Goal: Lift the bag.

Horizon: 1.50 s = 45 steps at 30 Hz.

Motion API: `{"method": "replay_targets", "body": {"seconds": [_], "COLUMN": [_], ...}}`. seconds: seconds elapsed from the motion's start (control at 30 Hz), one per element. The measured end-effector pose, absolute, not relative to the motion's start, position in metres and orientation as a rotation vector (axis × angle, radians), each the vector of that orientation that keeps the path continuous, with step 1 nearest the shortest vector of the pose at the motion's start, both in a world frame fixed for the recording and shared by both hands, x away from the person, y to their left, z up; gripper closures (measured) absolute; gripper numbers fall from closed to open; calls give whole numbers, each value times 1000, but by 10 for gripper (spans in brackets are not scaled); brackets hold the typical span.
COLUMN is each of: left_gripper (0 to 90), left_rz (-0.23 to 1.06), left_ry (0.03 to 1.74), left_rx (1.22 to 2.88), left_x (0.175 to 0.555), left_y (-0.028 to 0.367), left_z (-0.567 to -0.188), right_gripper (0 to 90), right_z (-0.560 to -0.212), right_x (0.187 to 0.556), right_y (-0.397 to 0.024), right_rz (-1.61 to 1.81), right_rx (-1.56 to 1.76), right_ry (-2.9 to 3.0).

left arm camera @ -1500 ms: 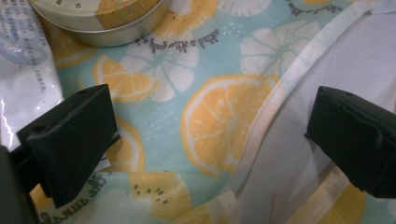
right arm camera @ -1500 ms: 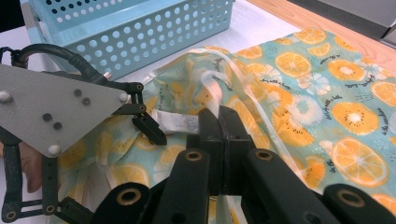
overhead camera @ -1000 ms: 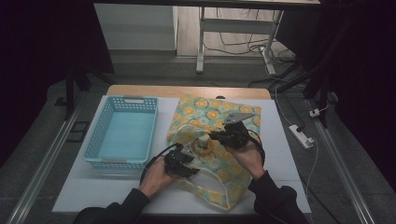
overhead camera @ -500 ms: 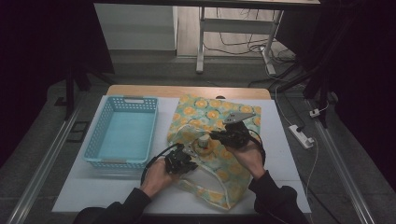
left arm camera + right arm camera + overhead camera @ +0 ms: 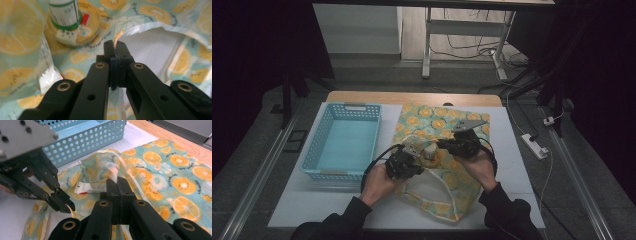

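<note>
Green-banded bottle beyond left gripper

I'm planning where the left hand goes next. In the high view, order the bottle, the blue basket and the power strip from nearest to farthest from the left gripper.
From the left gripper:
1. Bottle, just to its right on the bag.
2. Blue basket, to its left.
3. Power strip, off the table's right edge.

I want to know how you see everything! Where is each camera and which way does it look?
High view: above the table, looking forward and down; forearms, left gripper, right gripper, basket.
Left gripper view: along its shut jaws at the fruit-print bag and a bottle.
Right gripper view: along its shut jaws at the bag, basket, left gripper.
All share the bag.
</note>
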<state>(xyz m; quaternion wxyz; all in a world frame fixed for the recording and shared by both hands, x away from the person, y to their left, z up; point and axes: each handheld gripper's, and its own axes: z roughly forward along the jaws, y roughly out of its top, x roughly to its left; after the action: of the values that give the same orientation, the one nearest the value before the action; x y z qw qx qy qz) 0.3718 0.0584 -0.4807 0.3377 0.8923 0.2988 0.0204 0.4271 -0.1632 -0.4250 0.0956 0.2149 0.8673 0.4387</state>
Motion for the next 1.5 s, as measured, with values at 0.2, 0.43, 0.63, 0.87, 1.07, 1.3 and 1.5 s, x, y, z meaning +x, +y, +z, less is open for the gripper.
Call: {"method": "replay_targets", "body": {"seconds": [0.2, 0.43, 0.63, 0.87, 1.07, 1.3, 1.5], "left_gripper": [891, 891, 891, 891, 891, 891, 891], "left_rz": [-2, -60, -98, -135, -141, -144, -133], "left_ry": [811, 826, 808, 802, 812, 810, 802], "left_rx": [2299, 2264, 2241, 2205, 2183, 2169, 2158], "left_x": [377, 383, 387, 393, 399, 405, 413], "left_y": [60, 66, 70, 75, 81, 84, 85], "left_z": [-466, -452, -435, -422, -414, -399, -379], "right_gripper": [900, 900, 900, 900, 900, 900, 900], "right_z": [-423, -418, -411, -404, -400, -389, -378], "right_x": [426, 424, 420, 416, 415, 412, 412], "right_y": [-163, -162, -160, -160, -159, -160, -162], "right_rz": [1307, 1317, 1320, 1325, 1332, 1358, 1377], "right_rx": [633, 619, 600, 592, 578, 562, 554], "right_ry": [2574, 2575, 2586, 2594, 2600, 2607, 2601]}}
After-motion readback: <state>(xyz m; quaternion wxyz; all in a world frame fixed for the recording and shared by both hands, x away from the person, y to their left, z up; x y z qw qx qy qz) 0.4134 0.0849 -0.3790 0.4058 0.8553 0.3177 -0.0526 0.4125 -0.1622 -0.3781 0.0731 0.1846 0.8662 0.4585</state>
